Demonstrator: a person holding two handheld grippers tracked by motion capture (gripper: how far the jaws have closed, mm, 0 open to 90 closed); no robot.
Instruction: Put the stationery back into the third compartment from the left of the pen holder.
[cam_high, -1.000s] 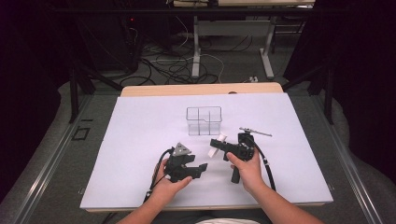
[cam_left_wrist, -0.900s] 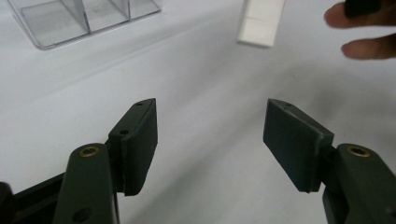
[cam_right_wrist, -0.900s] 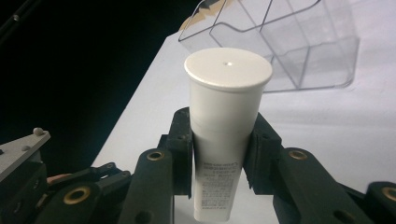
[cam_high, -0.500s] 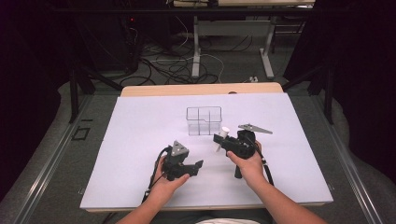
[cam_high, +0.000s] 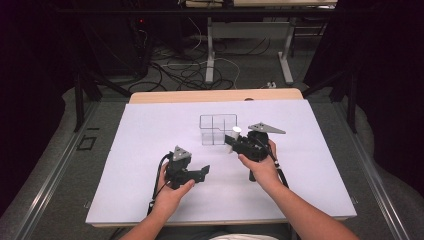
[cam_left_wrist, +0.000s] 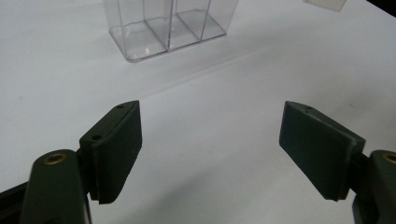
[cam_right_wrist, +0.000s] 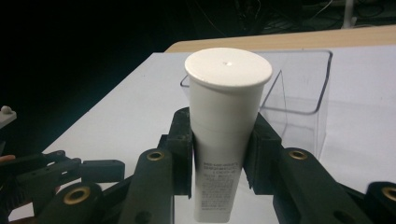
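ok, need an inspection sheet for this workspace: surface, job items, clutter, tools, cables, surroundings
Surface: white sheet over a wooden table.
Job's things: clear divided box; white capped tube, upright.
Clutter: nothing seen.
Tools: right tool shut on the tube beside the box; left tool has just been opening, nothing between the jaws.
Cables: one trailing from each tool; loose bundle on the floor.
Surroundings: dark room, desk legs behind.

A white sheet covers the wooden table; cables lie behind.
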